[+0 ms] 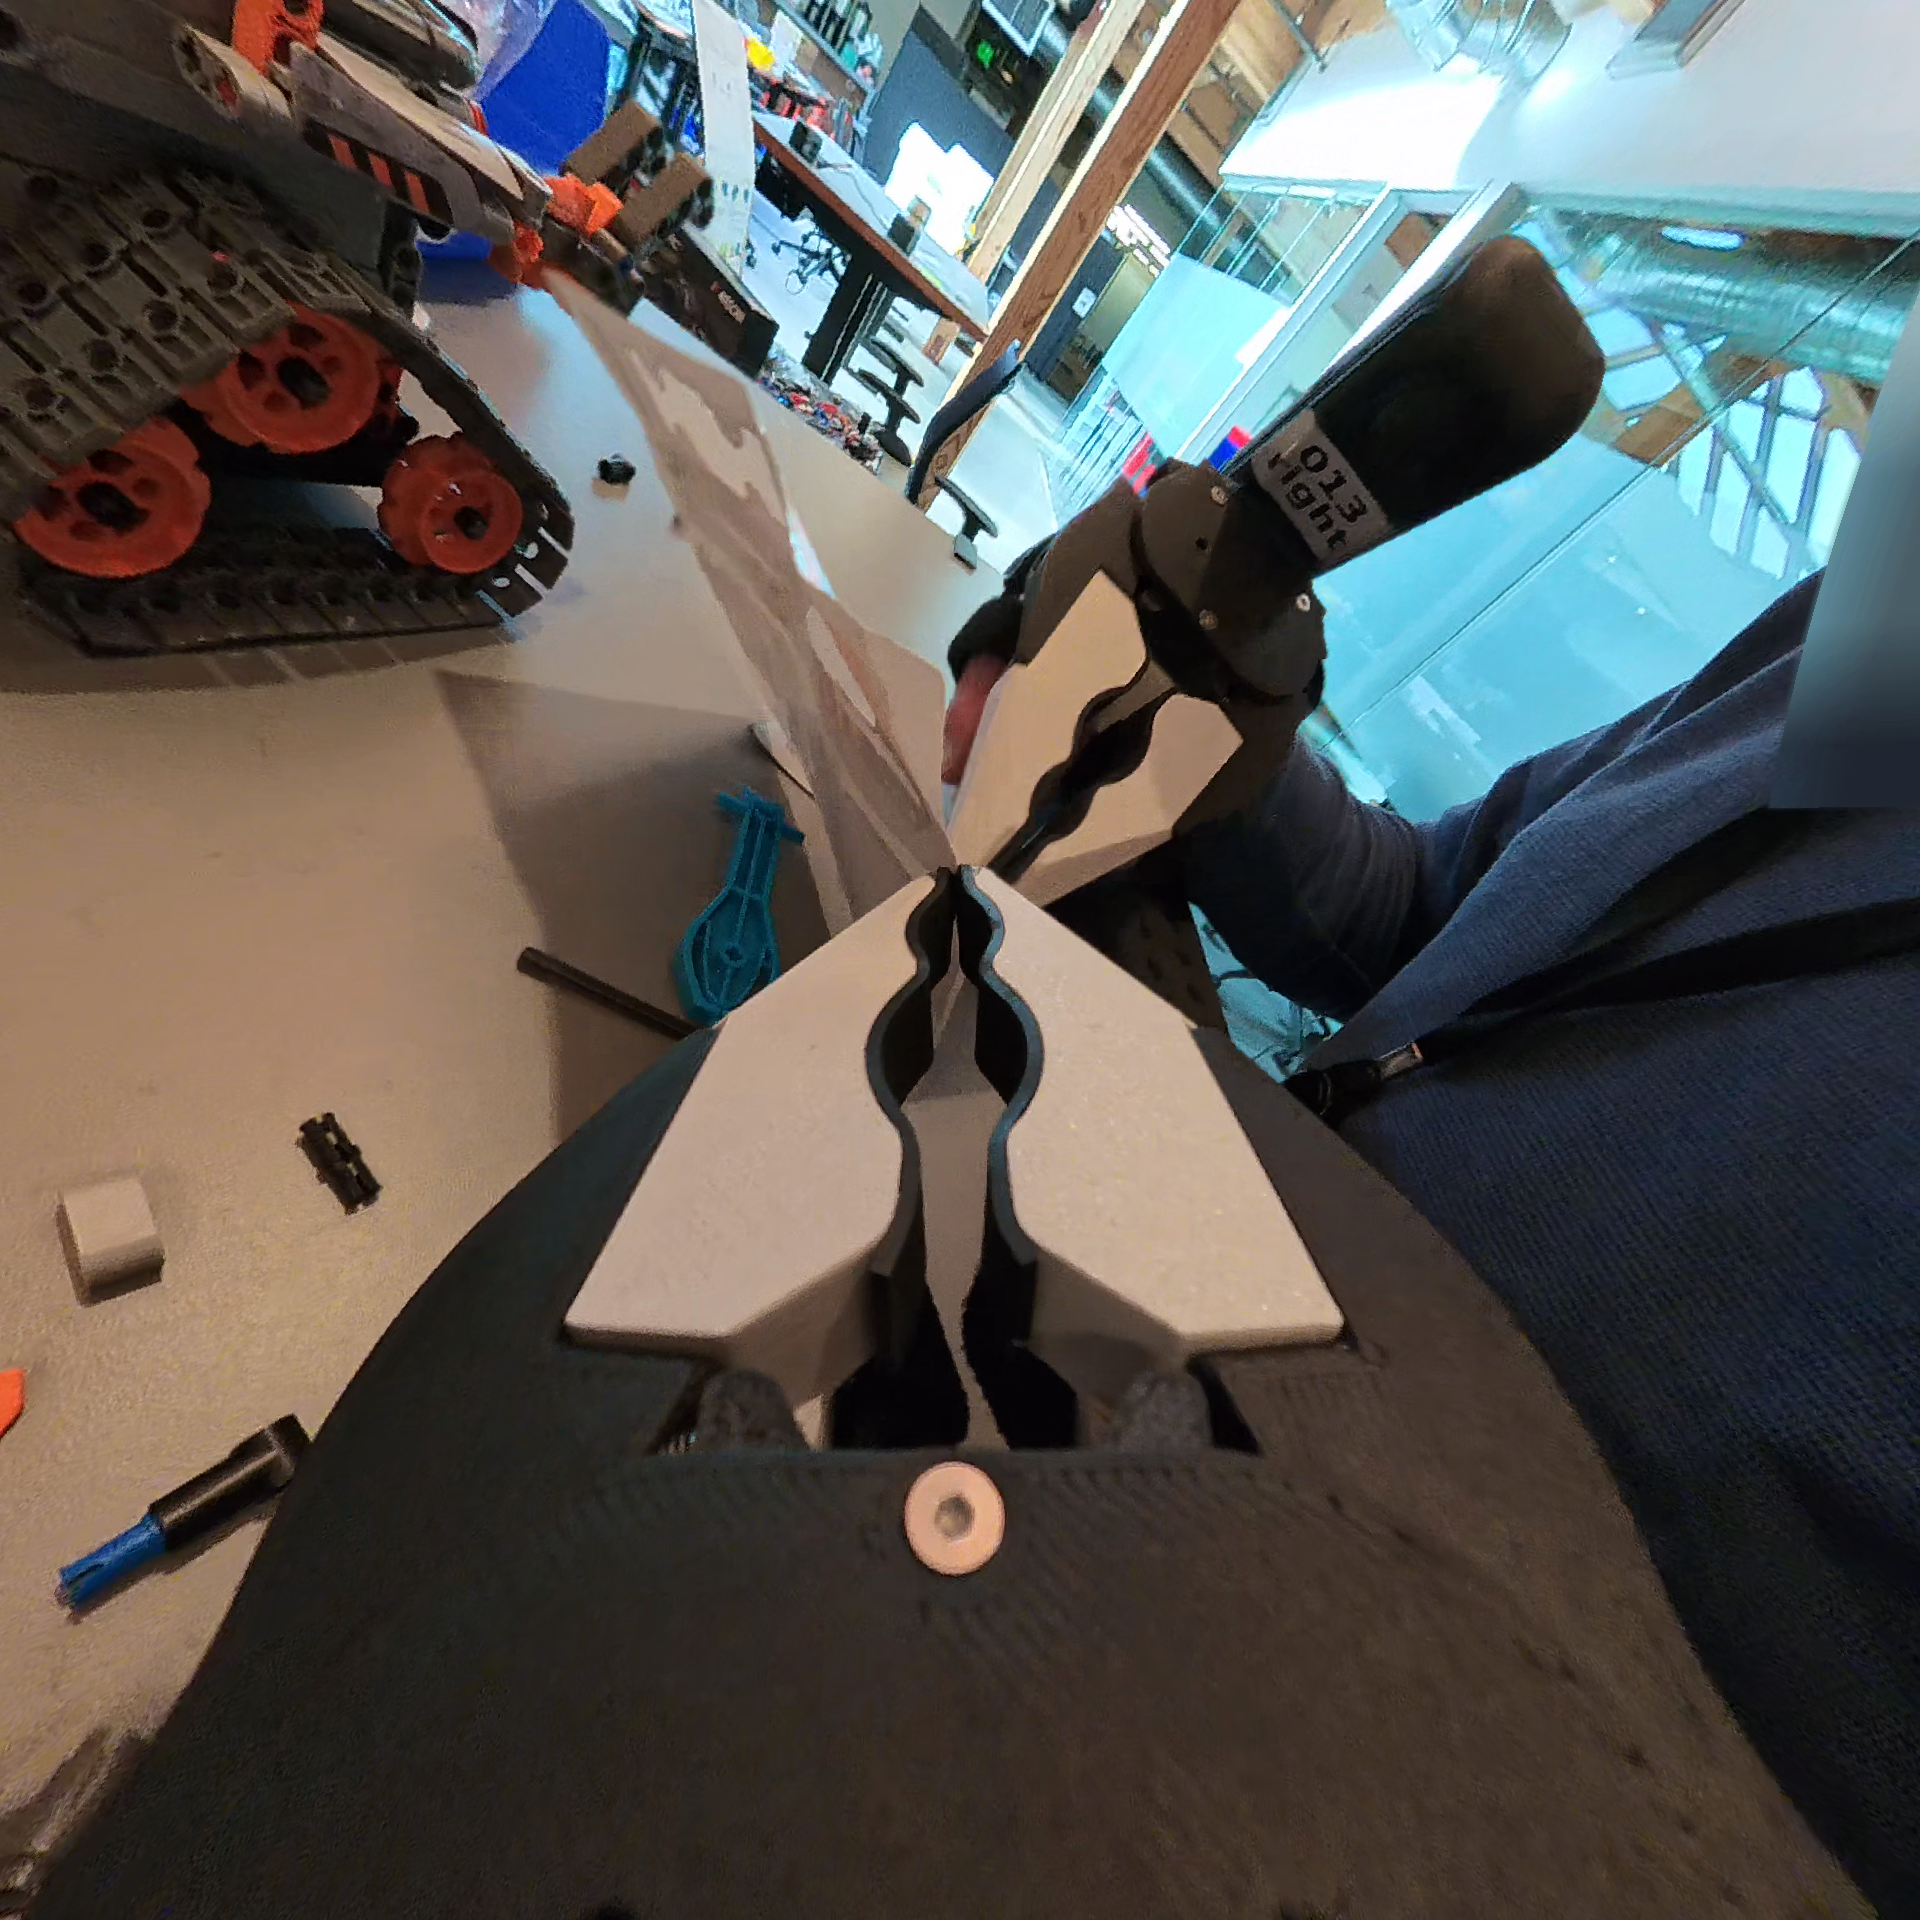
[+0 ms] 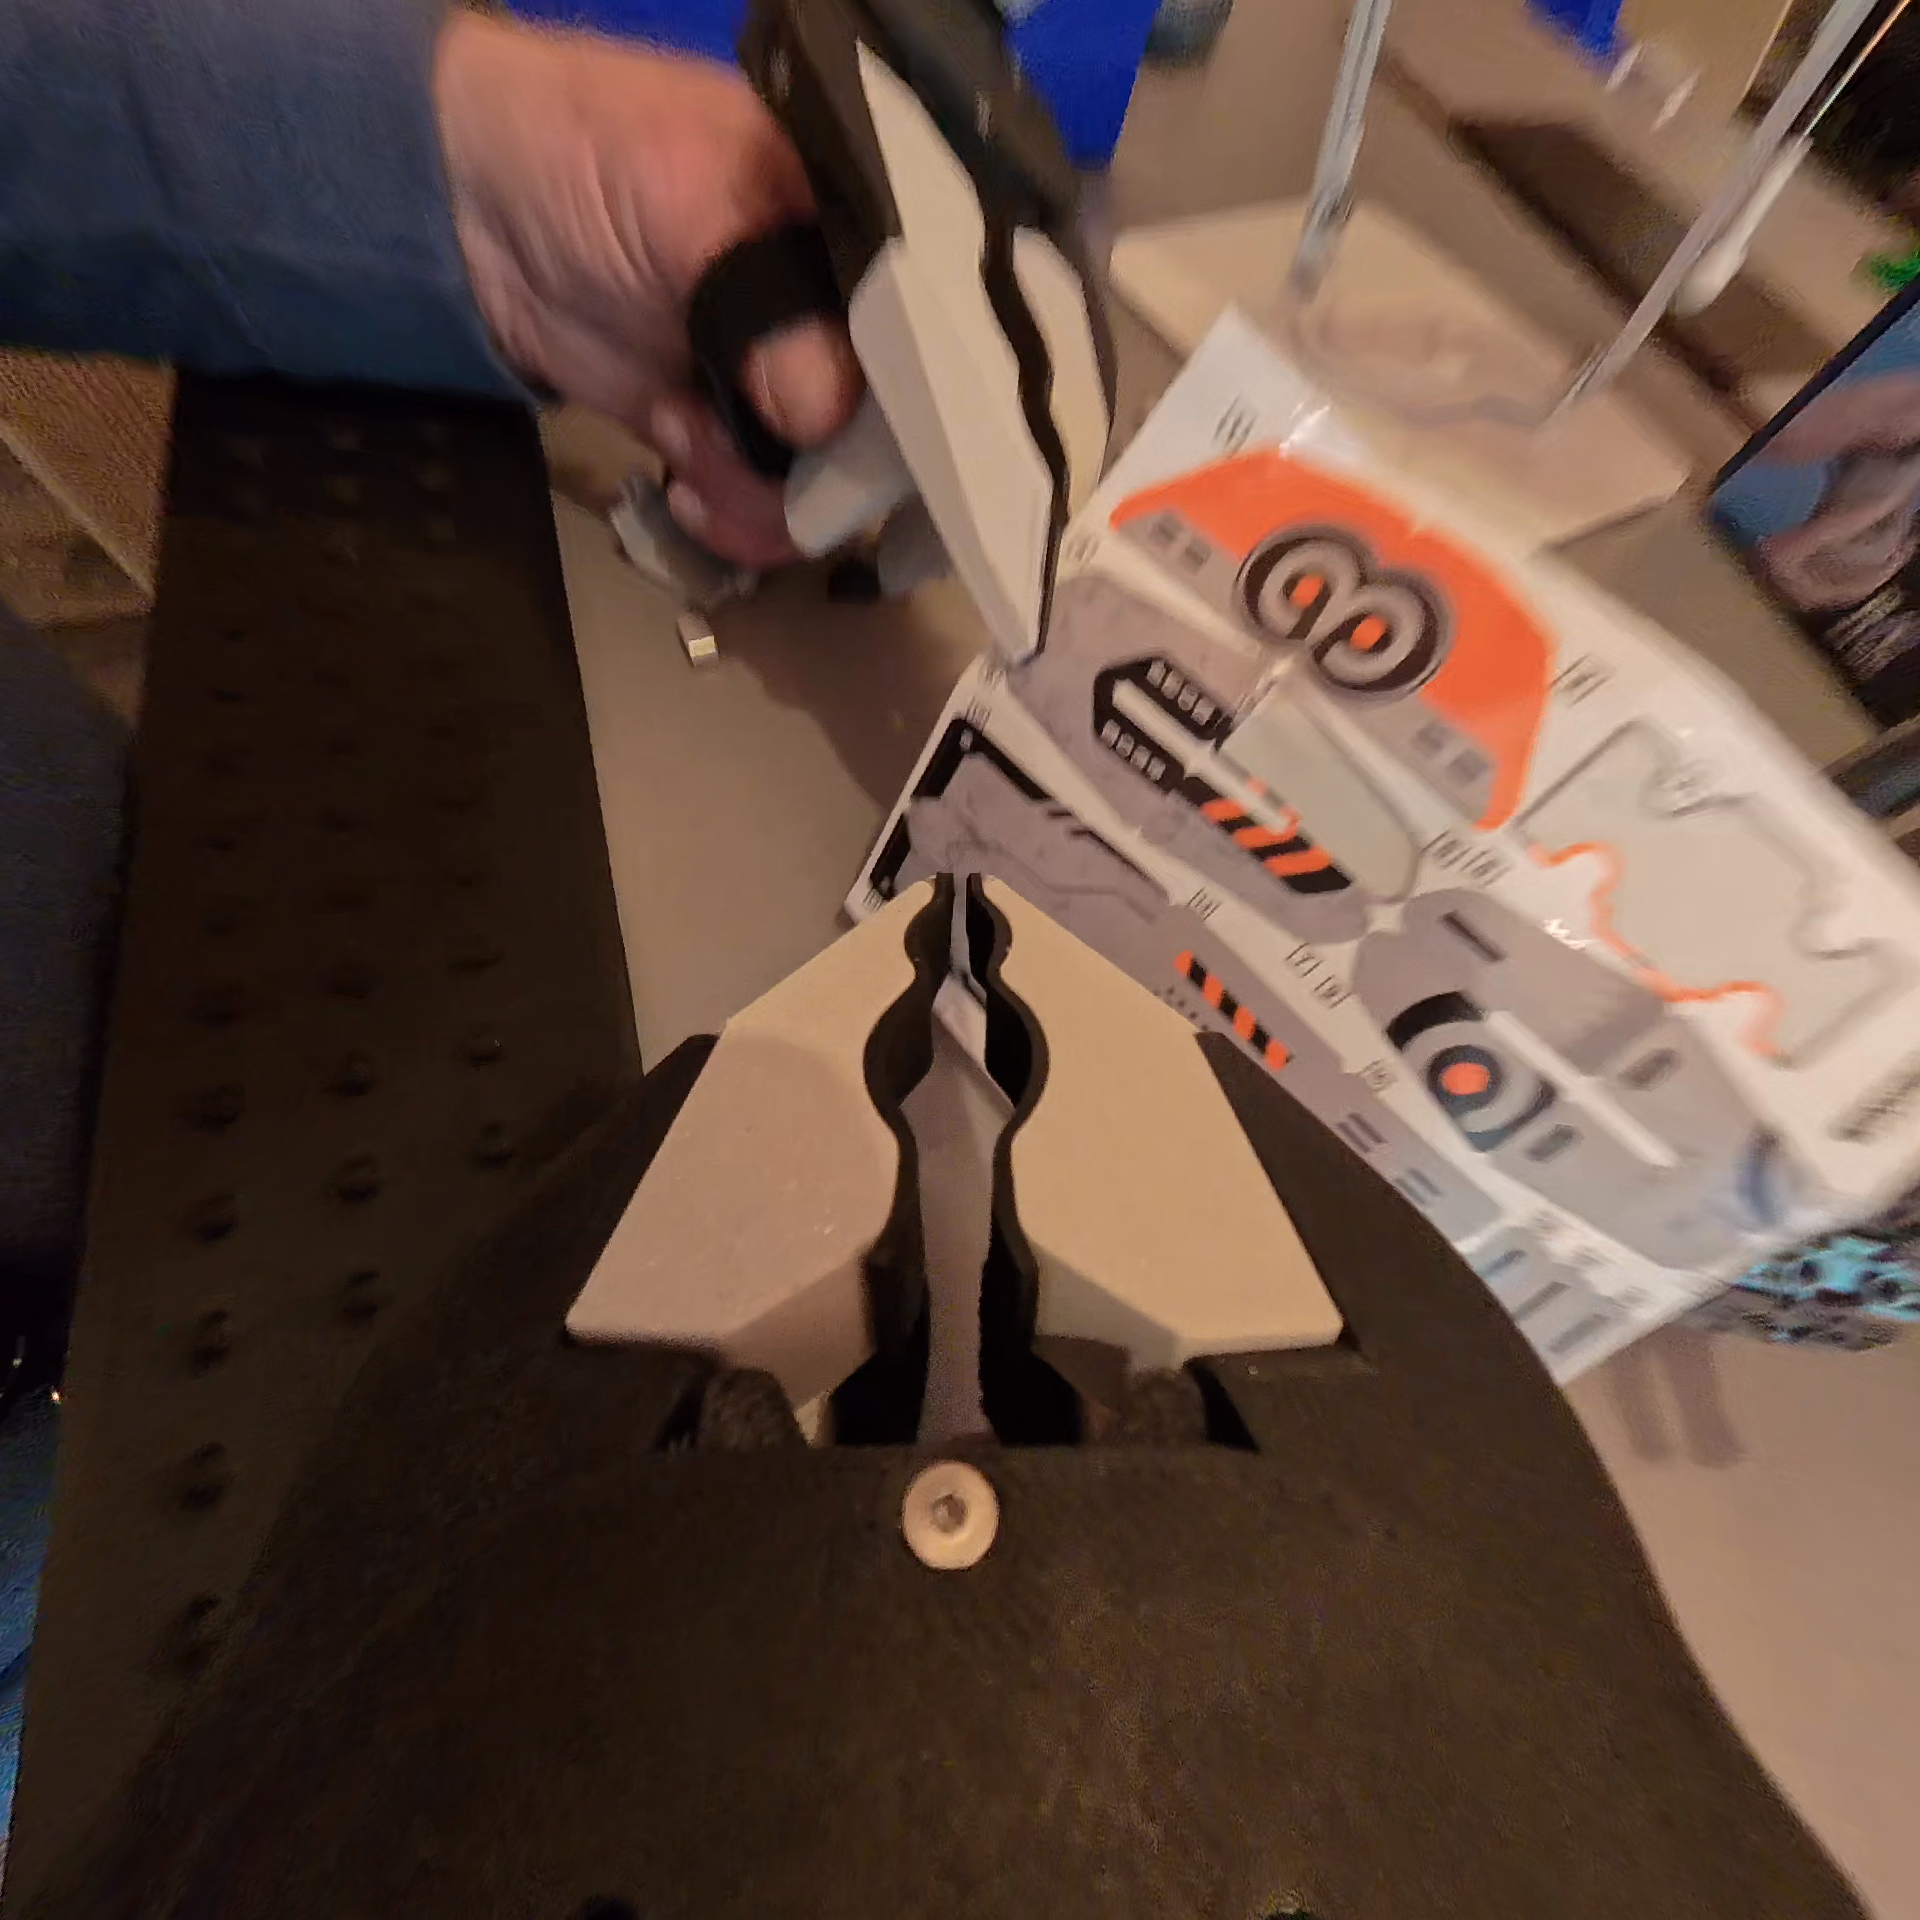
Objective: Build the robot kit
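A sticker sheet (image 2: 1455, 831), printed in grey, black and orange, is held up above the table (image 2: 727, 779). My right gripper (image 2: 961, 883) is shut on the sheet's near corner, with the sheet's edge running in between the pads. My left gripper (image 2: 1023, 644) comes in from above, held by a hand (image 2: 623, 260), and is shut on the sheet's upper left edge. In the left wrist view the sheet (image 1: 790, 623) shows nearly edge-on and runs into my shut left gripper (image 1: 956, 878). The right gripper (image 1: 1023, 847) is shut on the sheet just beside it.
A grey tracked model with orange wheels (image 1: 260, 416) stands at the far left of the table (image 1: 312, 831). A teal tool (image 1: 732, 914), a black axle (image 1: 603, 992), a black connector (image 1: 338, 1162), a grey block (image 1: 109, 1231) and a black-and-blue pin (image 1: 177, 1507) lie loose. A person's blue sleeve (image 1: 1662, 1143) fills the right. Across from one pair of fingers to the other is roughly 4 cm.
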Action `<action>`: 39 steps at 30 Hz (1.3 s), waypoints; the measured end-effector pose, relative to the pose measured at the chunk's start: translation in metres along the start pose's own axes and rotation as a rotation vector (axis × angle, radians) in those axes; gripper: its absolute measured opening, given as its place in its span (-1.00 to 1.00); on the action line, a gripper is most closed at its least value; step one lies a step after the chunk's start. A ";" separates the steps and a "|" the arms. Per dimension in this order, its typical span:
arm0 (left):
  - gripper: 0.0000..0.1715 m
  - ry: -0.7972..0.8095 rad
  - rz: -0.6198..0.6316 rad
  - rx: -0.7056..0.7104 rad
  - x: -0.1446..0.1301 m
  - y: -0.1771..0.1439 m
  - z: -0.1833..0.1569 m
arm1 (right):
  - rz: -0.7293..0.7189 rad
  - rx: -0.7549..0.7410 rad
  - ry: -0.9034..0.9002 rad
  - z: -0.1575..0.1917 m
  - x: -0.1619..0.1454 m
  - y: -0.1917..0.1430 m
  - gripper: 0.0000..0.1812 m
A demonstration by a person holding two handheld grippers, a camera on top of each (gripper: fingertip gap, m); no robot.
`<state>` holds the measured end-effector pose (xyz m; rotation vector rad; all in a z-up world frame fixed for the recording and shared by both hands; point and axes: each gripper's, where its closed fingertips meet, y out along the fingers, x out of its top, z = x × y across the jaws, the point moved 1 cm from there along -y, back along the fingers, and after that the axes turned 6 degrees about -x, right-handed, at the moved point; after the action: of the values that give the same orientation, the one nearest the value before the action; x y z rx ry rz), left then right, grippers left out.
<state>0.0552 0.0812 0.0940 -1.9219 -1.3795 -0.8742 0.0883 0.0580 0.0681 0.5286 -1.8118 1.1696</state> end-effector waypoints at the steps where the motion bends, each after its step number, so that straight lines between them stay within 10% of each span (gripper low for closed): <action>1: -1.00 -0.011 -0.005 -0.020 0.001 0.000 -0.001 | -0.055 -0.011 -0.011 -0.003 0.011 -0.006 -1.00; 11: -1.00 -0.053 0.062 -0.156 0.002 0.010 -0.013 | -0.125 -0.154 -0.277 -0.023 0.034 -0.002 -0.63; 27: -0.84 0.011 0.006 -0.322 0.021 0.013 -0.032 | -0.234 -0.070 -0.228 -0.024 0.047 -0.009 -0.86; 39: -0.84 0.163 -0.045 -0.137 0.033 0.014 -0.015 | -0.209 -0.133 -0.126 -0.039 0.048 -0.007 -0.89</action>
<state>0.0742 0.0836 0.1282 -1.8785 -1.3001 -1.1474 0.0860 0.0941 0.1188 0.7080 -1.8748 0.8856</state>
